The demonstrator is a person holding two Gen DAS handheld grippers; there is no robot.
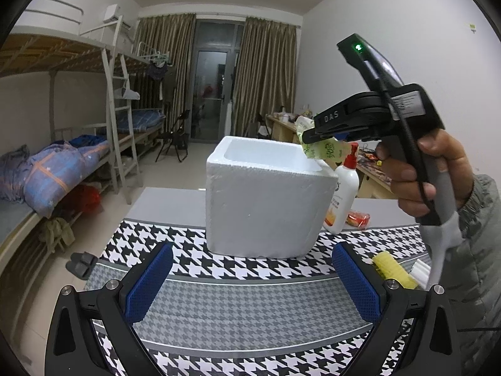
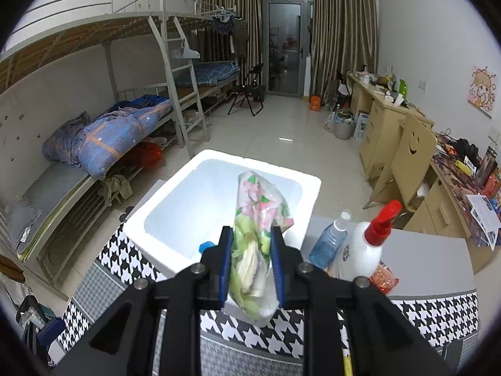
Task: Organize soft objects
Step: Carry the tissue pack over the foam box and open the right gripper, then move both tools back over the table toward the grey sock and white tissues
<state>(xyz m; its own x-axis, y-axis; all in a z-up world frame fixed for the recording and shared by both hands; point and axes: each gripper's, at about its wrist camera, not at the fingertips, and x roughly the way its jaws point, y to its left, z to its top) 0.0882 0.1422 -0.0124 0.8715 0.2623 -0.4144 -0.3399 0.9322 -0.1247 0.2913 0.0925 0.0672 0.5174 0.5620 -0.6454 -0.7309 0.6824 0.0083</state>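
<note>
A white foam box stands on the houndstooth-patterned table. My left gripper stands open just in front of it, nothing between its blue pads. My right gripper is shut on a soft floral tissue pack, held above the near rim of the foam box. In the left wrist view that right gripper, in a person's hand, hangs over the box's right rim with the green tissue pack. A blue object lies inside the box.
A white pump bottle with a red nozzle and a clear blue bottle stand right of the box, with a red packet beside them. A yellow roll lies on the table at right. Bunk beds line the left, desks the right.
</note>
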